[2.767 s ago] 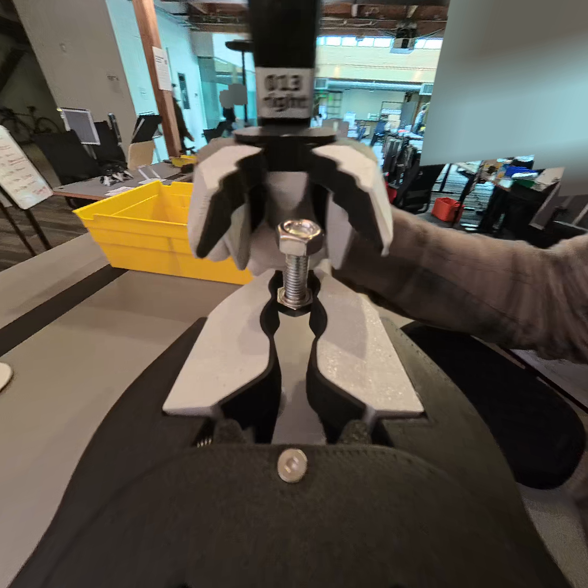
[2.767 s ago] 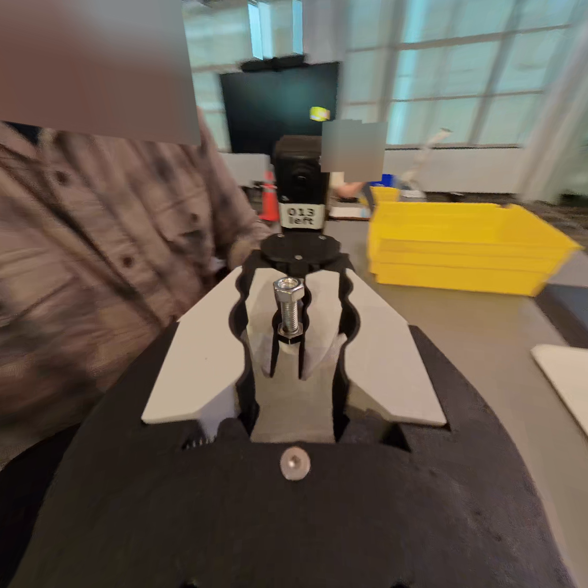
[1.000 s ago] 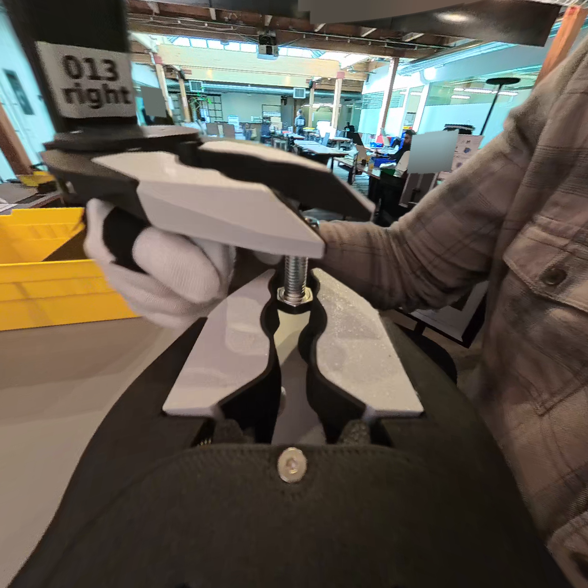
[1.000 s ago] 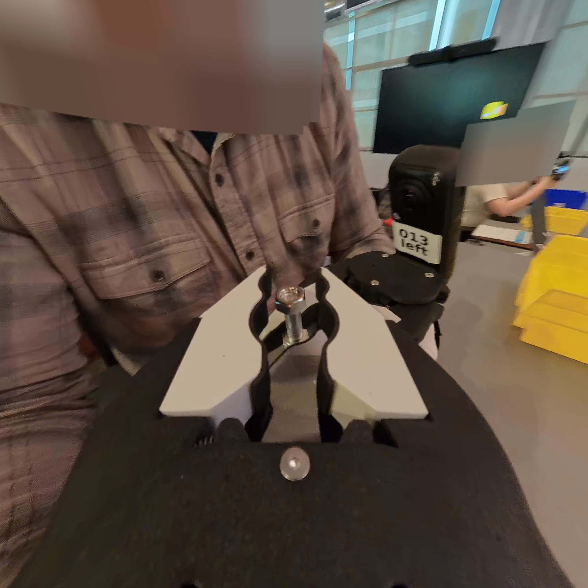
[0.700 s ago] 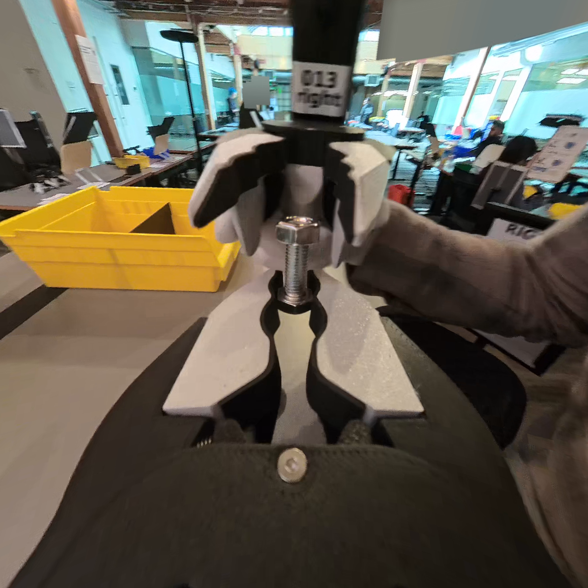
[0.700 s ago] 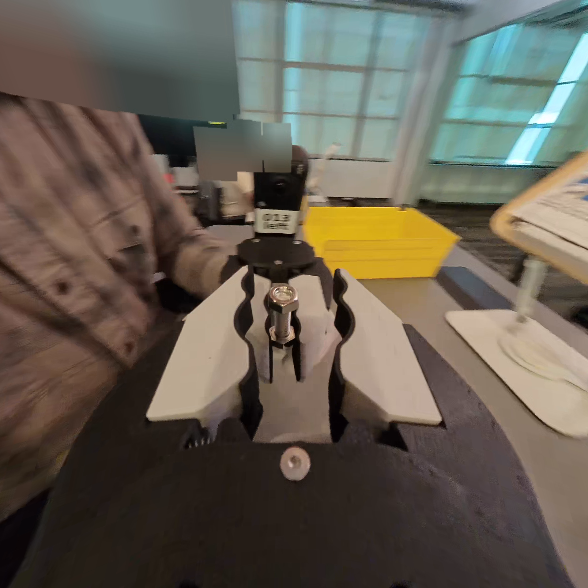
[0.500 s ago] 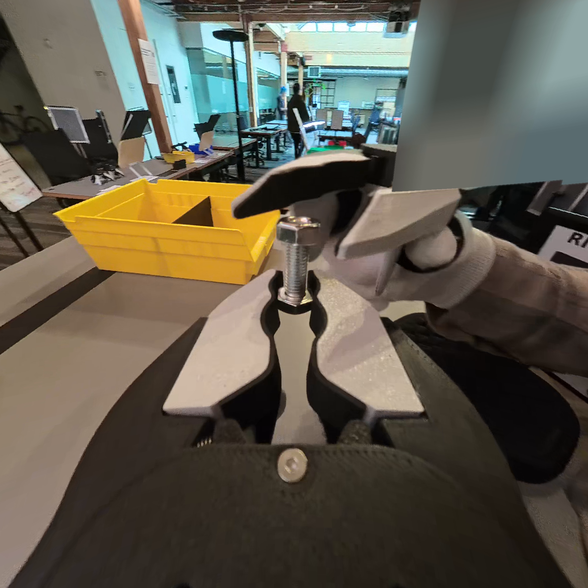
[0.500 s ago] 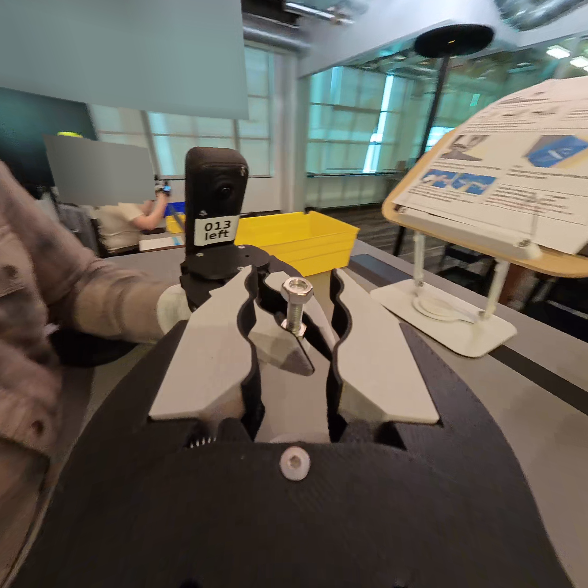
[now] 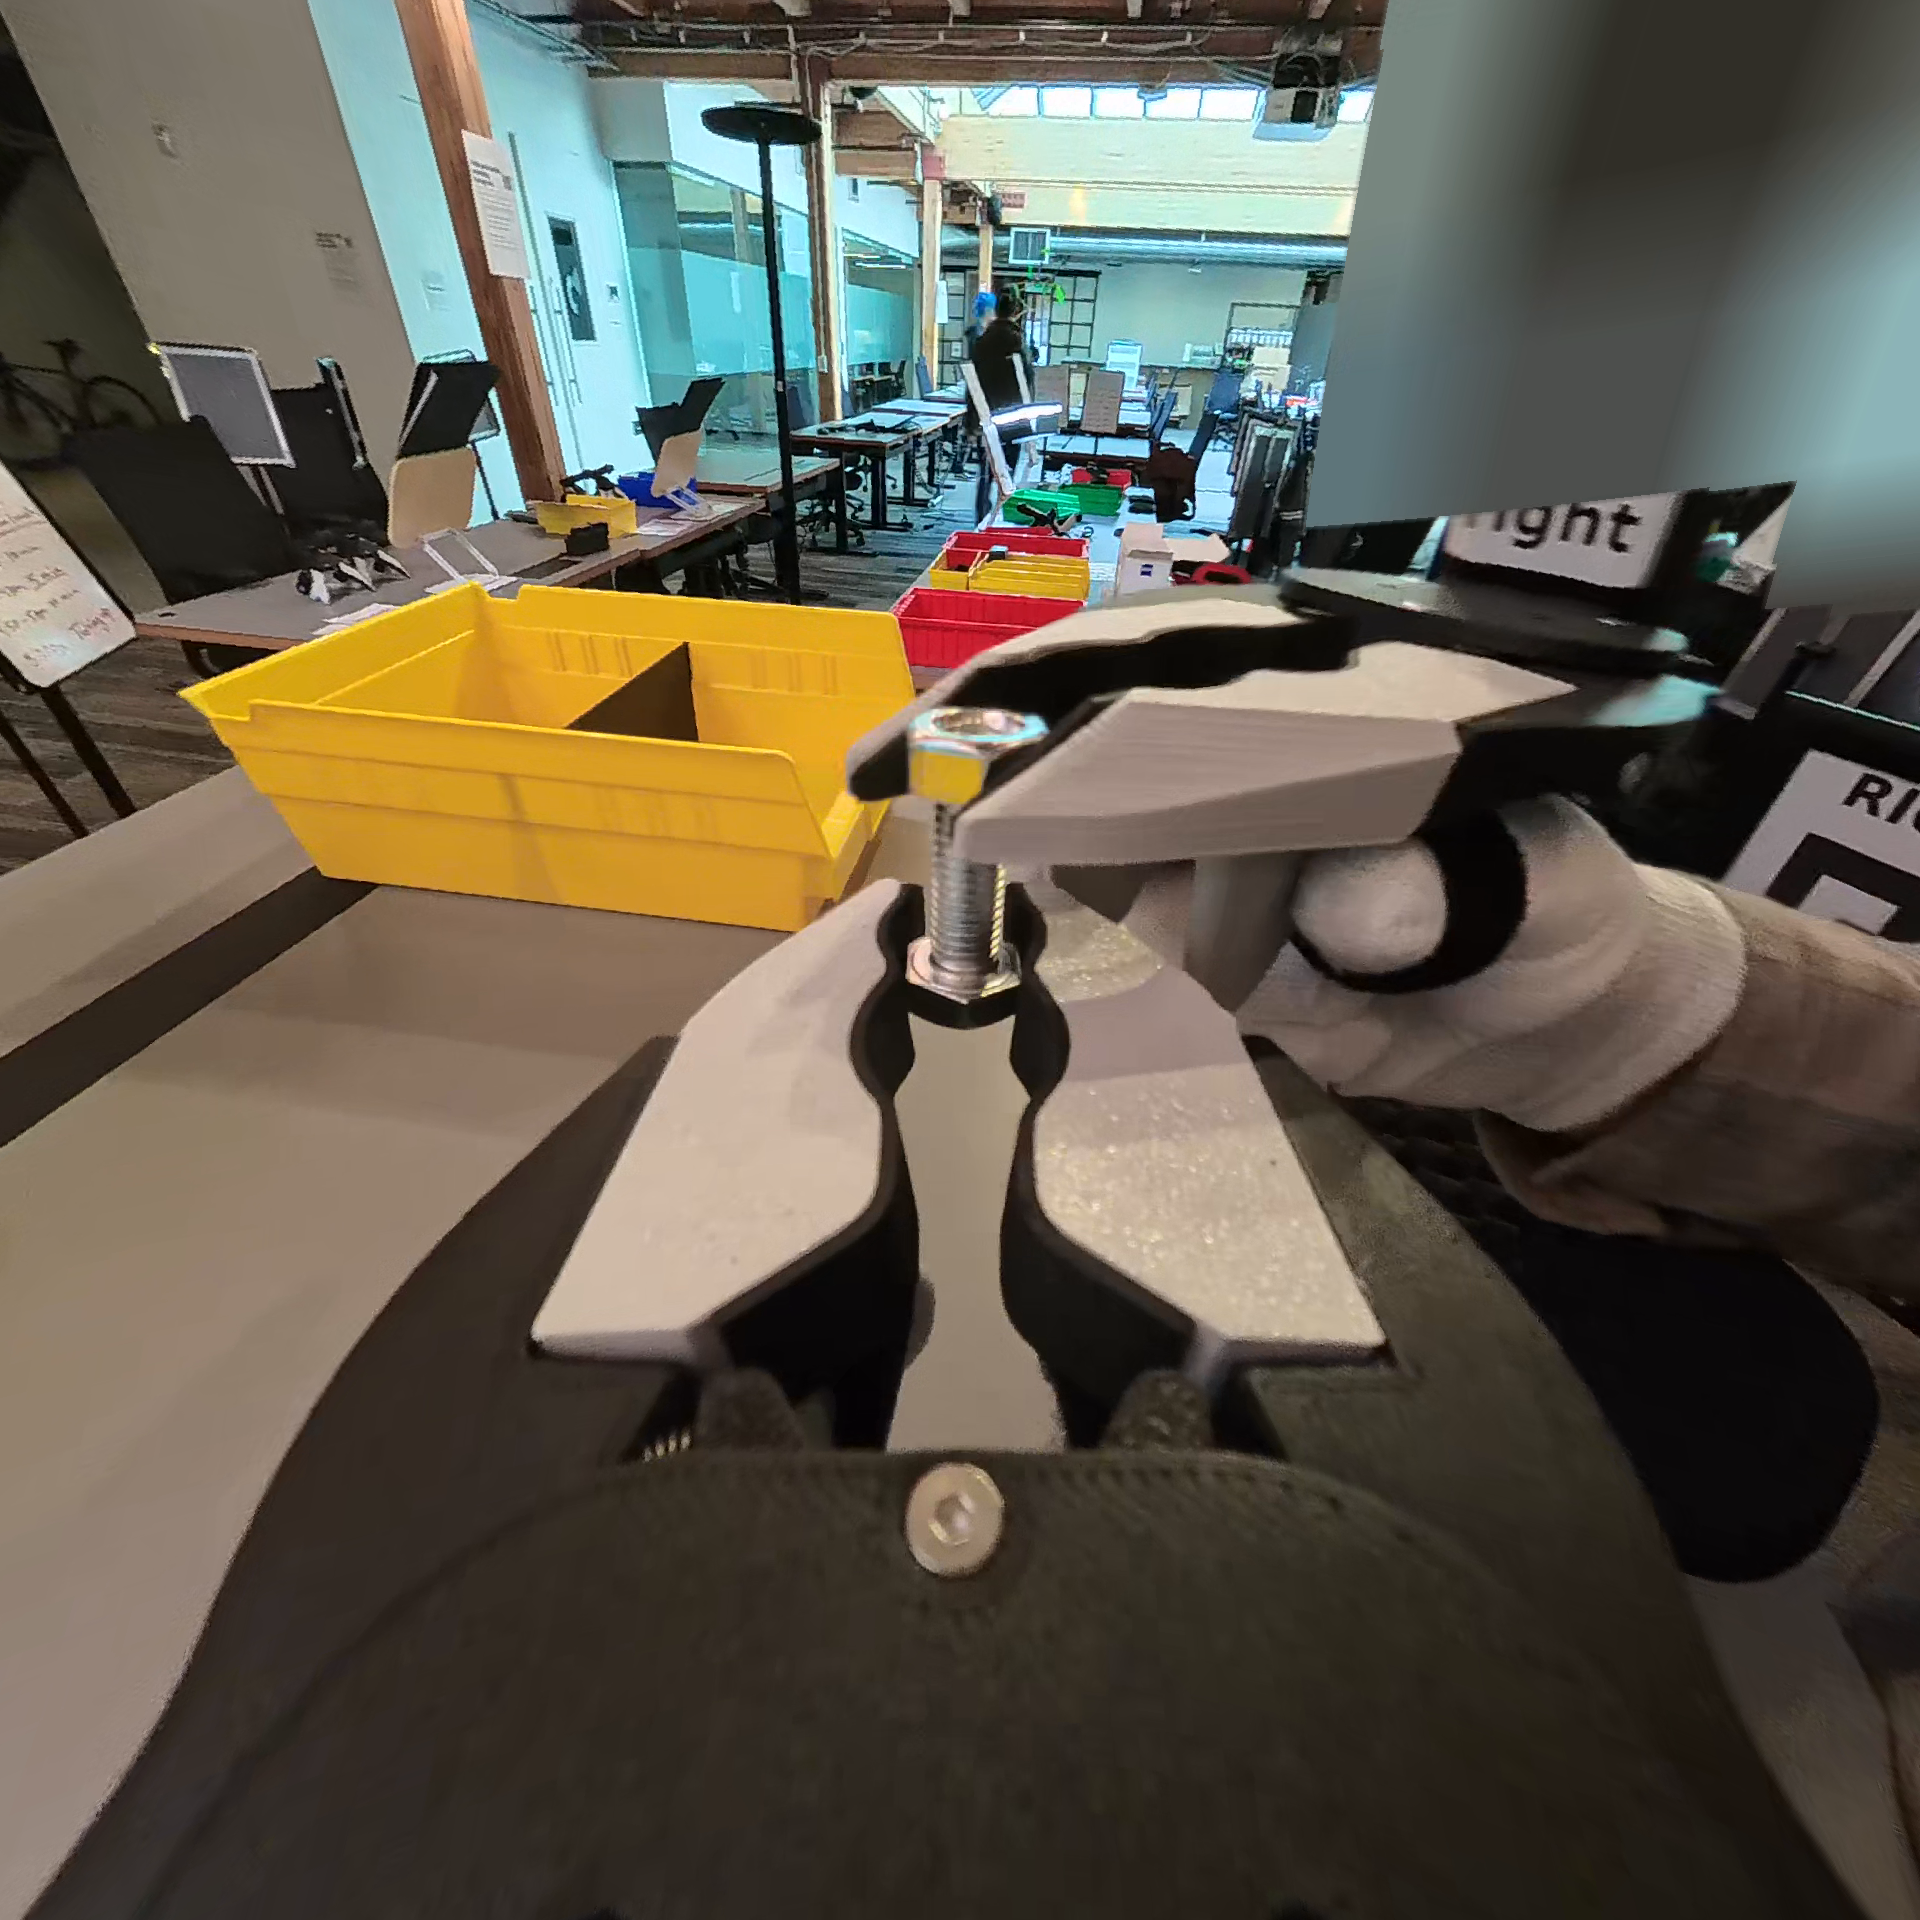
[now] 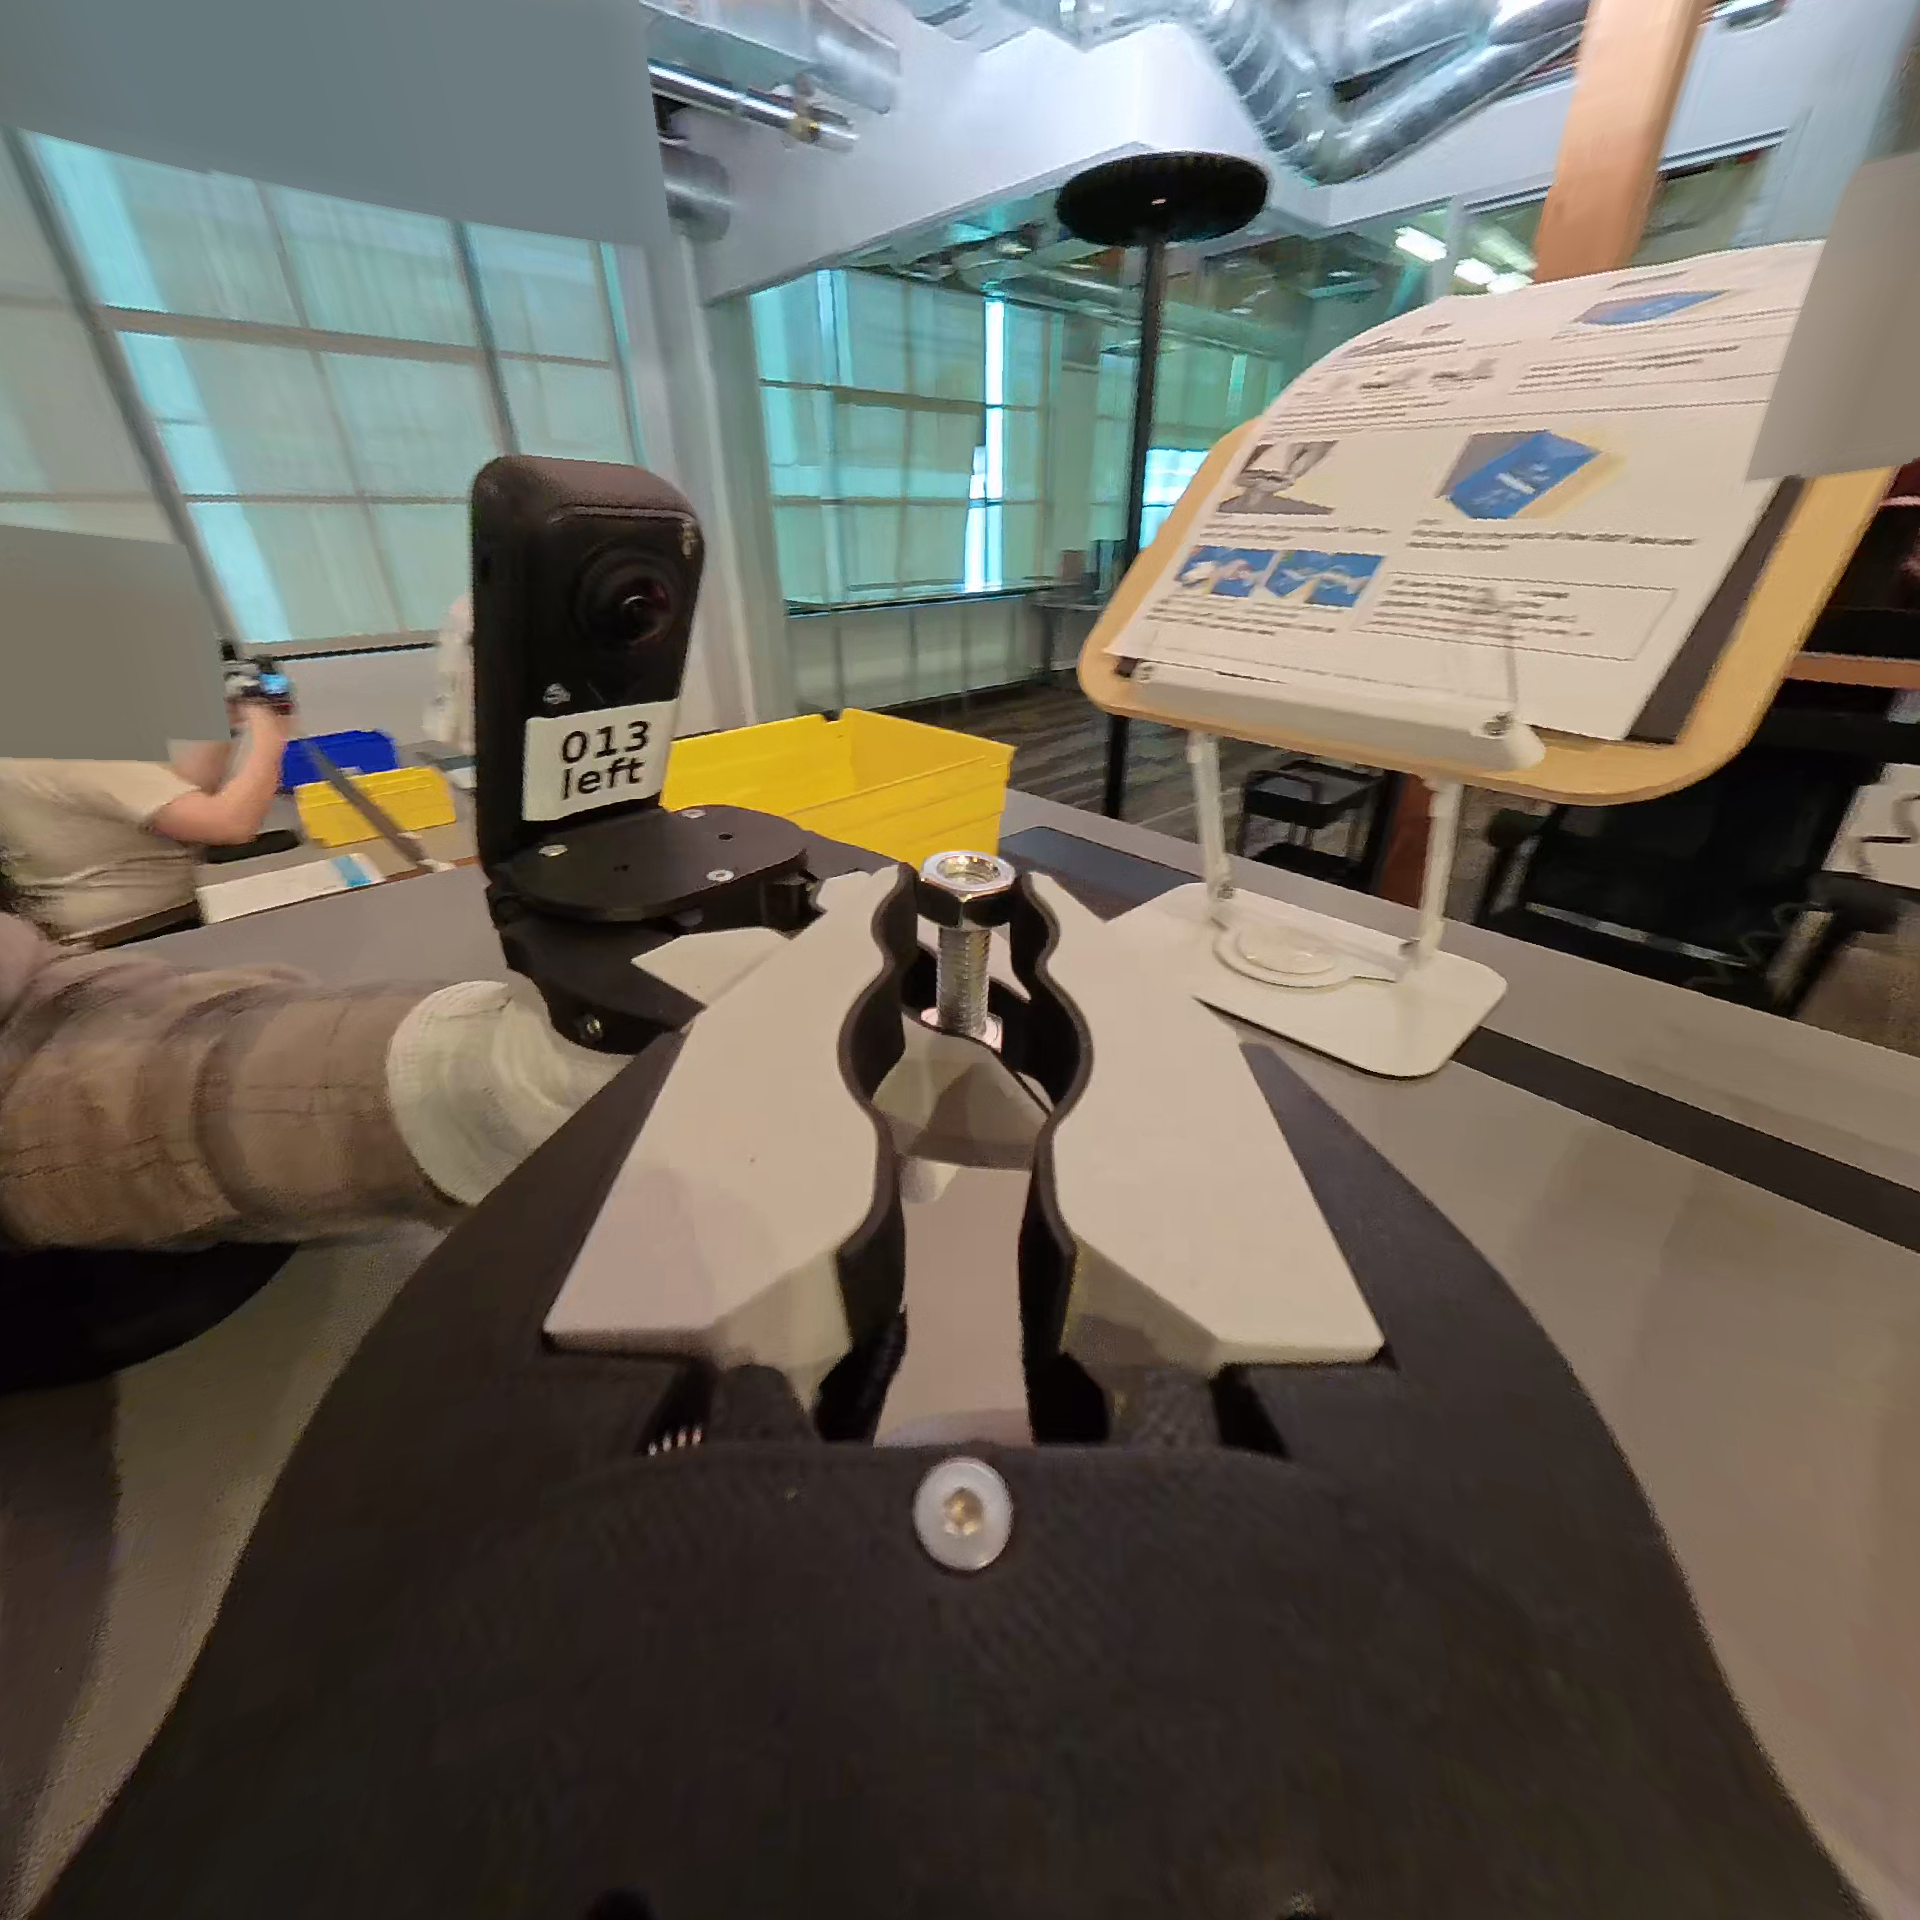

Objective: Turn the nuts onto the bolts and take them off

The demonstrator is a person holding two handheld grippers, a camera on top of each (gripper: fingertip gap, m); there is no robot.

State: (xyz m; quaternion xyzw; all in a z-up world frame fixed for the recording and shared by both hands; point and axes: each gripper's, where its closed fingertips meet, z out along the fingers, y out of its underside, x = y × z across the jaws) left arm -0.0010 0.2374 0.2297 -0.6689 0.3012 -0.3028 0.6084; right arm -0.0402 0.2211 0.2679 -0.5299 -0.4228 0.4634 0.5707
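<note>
The bolt (image 9: pixel 964 894) stands upright in the air between the two grippers, its threaded shank running straight up and down. At its lower end sits a hex piece (image 9: pixel 961 977), and the left gripper (image 9: pixel 961 992) is pinched on it, the fingertips pressed against its flats. At the top is another hex piece (image 9: pixel 975 756), hollow in the middle as seen from the right wrist, so I take it for the nut; the right gripper (image 10: pixel 961 909) is closed around it, coming in level from the side, across the bolt's axis and roughly square to the left gripper's reach. Which end is truly the bolt's head I cannot tell for sure.

So the turn has to happen about that vertical axis: one gripper holds, the other swings round it. Both are equally on the work; neither is nearer. The right one's gloved hand (image 9: pixel 1455 966) sits just beside the left fingers, and I'd guess a long swing would bring them close.

Below is the grey table (image 9: pixel 312 1091). A yellow bin (image 9: pixel 540 769) stands well behind the bolt, and a document stand (image 10: pixel 1340 966) with a printed sheet is off to one side. Neither looks to be in the way.
</note>
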